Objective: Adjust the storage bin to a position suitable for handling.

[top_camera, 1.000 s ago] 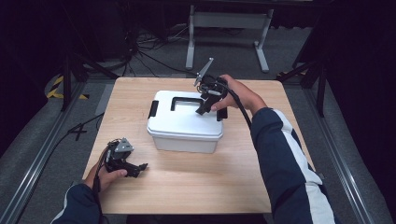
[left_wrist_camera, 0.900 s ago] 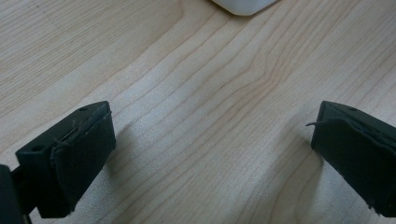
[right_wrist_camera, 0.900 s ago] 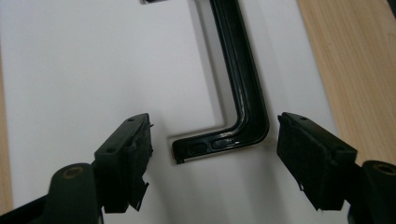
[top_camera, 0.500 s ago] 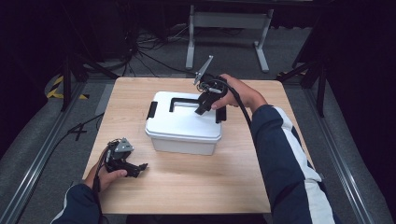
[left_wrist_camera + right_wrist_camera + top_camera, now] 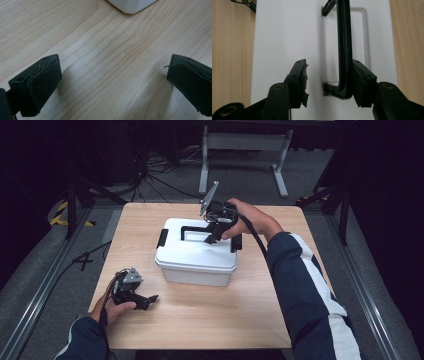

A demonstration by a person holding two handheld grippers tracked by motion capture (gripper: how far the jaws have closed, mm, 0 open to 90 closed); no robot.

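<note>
Handle (image 5: 344,50) stands between right gripper (image 5: 329,82) jaws – one pad touching, unclenched – left gripper (image 5: 112,82) released.

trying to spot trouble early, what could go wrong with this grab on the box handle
1. The right tongs have been closing around the black handle, but only one pad touches it; the handle sits off-centre and could slip out or twist.
2. The handle is raised from its recess in the lid; lifting by it may tilt the white box.
3. The left tongs rest apart on the table, open, not steadying the box.
</note>
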